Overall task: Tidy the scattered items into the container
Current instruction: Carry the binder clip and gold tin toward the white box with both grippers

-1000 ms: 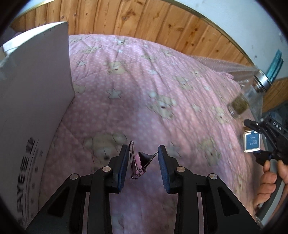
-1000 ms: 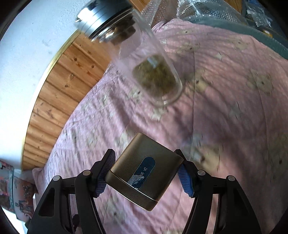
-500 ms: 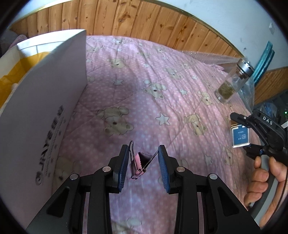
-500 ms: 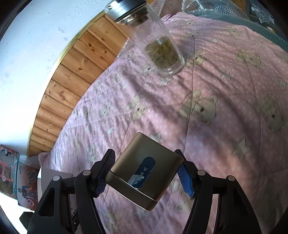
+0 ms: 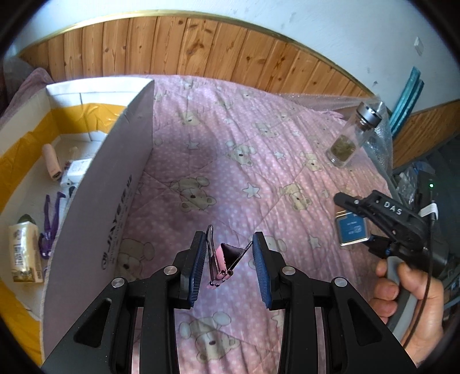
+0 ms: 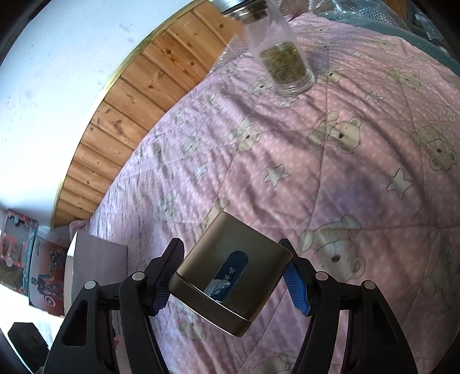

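A: What had changed in that last second?

B: Both hands had carried their loads toward the cardboard box (image 5: 95,201). In the left view its open inside had come into sight, where a second before only the outer wall showed. A carton and some purple bits already lay in it.

A: And the grips?

B: The left hand-held gripper (image 5: 228,259) was narrow, pinching a pink binder clip (image 5: 222,259) by its wire handles. The right hand-held gripper (image 6: 233,276) stood wide, clamped on a bronze tin (image 6: 230,273) with a blue label.

A: So how far along?

B: I'd judge both were partway there, above the bed, not yet over the box. The clip was nearer, just beside the wall. One glass jar (image 5: 349,138) with dried leaves was left standing on the quilt, well apart from the box.

A: The room?

B: A pink quilt (image 5: 258,161) printed with bears and stars, wood panelling under a white wall (image 5: 258,17), bubble wrap behind the jar.
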A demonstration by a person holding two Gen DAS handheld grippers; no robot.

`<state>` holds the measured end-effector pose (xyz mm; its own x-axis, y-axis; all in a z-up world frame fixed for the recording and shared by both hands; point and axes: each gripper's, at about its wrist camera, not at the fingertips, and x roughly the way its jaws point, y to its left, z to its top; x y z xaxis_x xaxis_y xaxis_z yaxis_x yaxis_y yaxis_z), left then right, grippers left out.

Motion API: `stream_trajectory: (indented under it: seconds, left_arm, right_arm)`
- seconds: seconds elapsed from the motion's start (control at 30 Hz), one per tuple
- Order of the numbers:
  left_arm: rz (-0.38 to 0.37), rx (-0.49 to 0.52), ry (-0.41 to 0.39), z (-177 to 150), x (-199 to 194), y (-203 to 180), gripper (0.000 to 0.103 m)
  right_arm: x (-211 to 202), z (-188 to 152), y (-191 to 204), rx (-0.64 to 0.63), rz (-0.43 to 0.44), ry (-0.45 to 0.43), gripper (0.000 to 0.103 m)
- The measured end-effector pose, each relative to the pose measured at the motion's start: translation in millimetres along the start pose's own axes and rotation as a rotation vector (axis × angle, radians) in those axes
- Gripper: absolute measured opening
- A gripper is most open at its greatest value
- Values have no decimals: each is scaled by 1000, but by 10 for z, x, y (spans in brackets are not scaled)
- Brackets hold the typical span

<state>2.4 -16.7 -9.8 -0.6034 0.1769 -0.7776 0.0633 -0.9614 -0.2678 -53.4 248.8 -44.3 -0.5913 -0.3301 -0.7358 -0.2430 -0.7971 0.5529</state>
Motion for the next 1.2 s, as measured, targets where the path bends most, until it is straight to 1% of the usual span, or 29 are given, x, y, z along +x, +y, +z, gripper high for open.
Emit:
stream_trajectory:
  seconds: [0.3,0.6,0.97,1.2]
  left_arm:
    - [8,9,-26,-28,-268,134,34]
    - [29,11,-43,-39,-500,394,34]
    - [-12,-43,-68,-66,-547,546,34]
    - [-27,-26,-99,-61,-634,514,34]
  right_arm:
    - [-28,-190,271,-62,33,16,67]
    - [-36,-340,570,-134,76,21,67]
    - [-74,-500,904,-214,131,39,67]
    - [-99,-635,1108,-276,164,57,67]
